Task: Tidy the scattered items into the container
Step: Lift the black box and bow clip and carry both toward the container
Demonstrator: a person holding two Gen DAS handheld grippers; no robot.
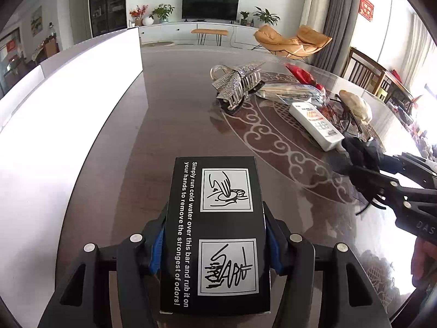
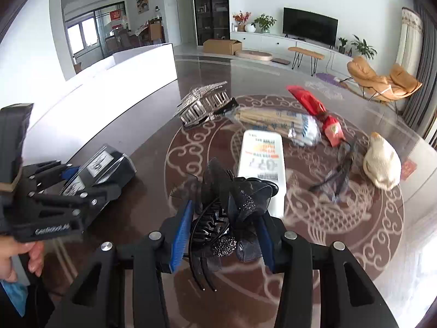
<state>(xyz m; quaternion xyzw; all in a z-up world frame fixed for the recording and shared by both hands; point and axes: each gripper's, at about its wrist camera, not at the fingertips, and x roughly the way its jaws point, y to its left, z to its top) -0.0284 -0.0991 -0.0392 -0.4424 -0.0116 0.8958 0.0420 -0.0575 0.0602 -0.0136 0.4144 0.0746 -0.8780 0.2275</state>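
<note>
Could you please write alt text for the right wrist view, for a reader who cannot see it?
The right gripper clamps a black hair clip above a dark patterned table. Beyond lie a white tube, a silver claw clip and a chicken figurine; the left gripper holds a black box.

Black box point(image 1: 215, 235) between the left gripper point(image 1: 214, 242) jaws, white container point(image 1: 82, 104) beside.

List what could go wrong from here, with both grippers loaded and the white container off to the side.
1. The black hair clip sits loosely in the right gripper, its prongs dangling, and could slip out.
2. The left gripper pinches only the near end of the black box, which may tilt.
3. The container wall could catch either load.
</note>
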